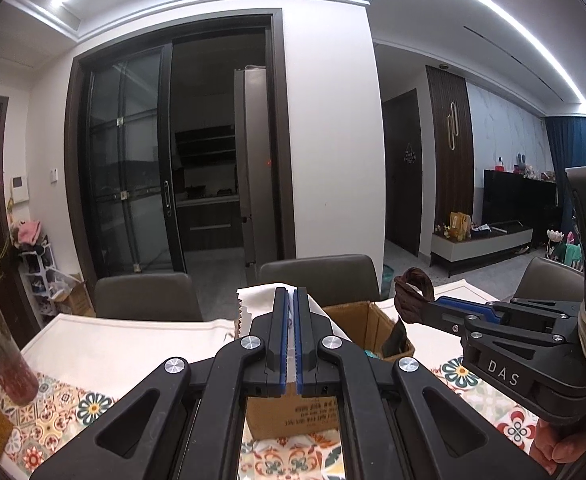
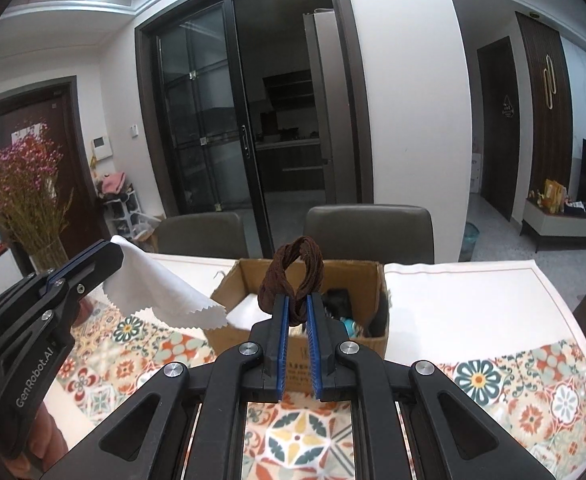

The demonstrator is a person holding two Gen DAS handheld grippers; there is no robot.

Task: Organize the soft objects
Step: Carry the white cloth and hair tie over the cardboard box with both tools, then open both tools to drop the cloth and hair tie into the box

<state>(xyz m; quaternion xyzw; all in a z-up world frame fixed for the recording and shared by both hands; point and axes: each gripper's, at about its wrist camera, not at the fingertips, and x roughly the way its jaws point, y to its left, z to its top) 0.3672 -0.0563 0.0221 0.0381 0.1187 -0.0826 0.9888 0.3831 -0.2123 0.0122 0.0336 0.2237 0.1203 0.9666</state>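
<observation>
Left wrist view: your left gripper (image 1: 291,292) pinches a white cloth (image 1: 253,300) between its blue pads, jaws drawn narrow, the fabric's zigzag edge spilling out to the left above the table (image 1: 113,344). Your right gripper (image 1: 421,300) reaches in from the right side of that picture, clamped on a brown hair scrunchie (image 1: 411,294) that stands up past its fingertips.

Right wrist view: the scrunchie (image 2: 295,276) sits gripped between your right gripper's (image 2: 296,300) pads, its loop upright, held above an open cardboard box (image 2: 373,280). The box stands on the table's patterned cloth (image 2: 533,380), directly ahead of you, with dark items and something white inside; what they are is hard to tell. Your left gripper (image 2: 111,250) comes in from the left here, the white cloth (image 2: 161,292) hanging from it, its lower corner draped over the box's near left rim. A vase of pink dried flowers (image 2: 25,184) stands at the table's left end, and two grey chairs (image 2: 369,228) face you across it.
</observation>
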